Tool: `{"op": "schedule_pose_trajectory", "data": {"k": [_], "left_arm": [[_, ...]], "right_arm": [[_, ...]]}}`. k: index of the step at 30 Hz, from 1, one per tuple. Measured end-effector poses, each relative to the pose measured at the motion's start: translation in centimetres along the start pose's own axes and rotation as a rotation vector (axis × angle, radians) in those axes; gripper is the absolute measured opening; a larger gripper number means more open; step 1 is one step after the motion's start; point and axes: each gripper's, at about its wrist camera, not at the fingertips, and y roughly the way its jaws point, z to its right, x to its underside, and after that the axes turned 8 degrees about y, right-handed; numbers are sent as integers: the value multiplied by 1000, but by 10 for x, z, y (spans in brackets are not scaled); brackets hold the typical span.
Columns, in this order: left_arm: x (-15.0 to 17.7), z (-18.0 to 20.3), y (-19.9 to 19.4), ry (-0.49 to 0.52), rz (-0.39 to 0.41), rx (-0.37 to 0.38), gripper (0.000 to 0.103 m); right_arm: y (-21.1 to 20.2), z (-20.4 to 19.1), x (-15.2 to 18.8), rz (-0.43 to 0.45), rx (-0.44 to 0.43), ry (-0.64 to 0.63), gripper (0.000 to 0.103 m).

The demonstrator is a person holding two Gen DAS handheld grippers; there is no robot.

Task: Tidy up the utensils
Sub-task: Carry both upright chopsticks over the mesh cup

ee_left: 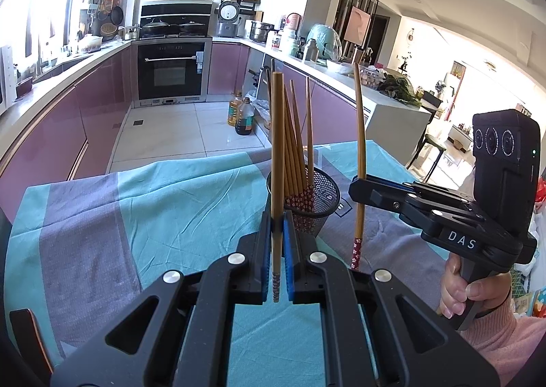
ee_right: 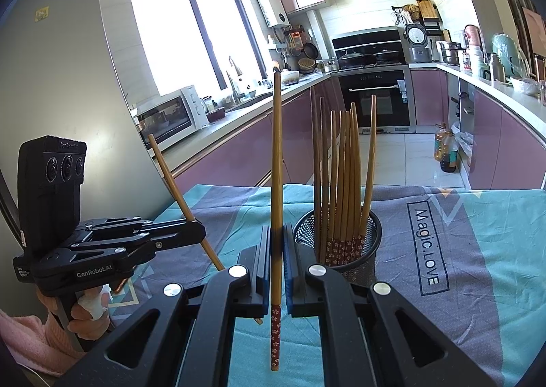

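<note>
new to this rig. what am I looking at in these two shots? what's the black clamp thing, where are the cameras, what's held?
No robot arm: a person holds one handheld two-finger gripper per hand, each with a fisheye camera looking along its fingers. The left wrist view shows the left gripper shut on a wooden chopstick, with the right gripper to one side. The right wrist view shows the right gripper shut on a red-patterned chopstick. Ahead, a black mesh holder with more chopsticks stands on a teal and grey tablecloth.
</note>
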Motion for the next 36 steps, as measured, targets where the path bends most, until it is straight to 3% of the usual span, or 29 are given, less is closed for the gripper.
{"op": "schedule_pose_trajectory", "data": {"k": [36], "left_arm": [[-12, 4, -8, 41, 29, 16, 7]], "right_arm": [[-2, 4, -13, 45, -7, -2, 6]]}}
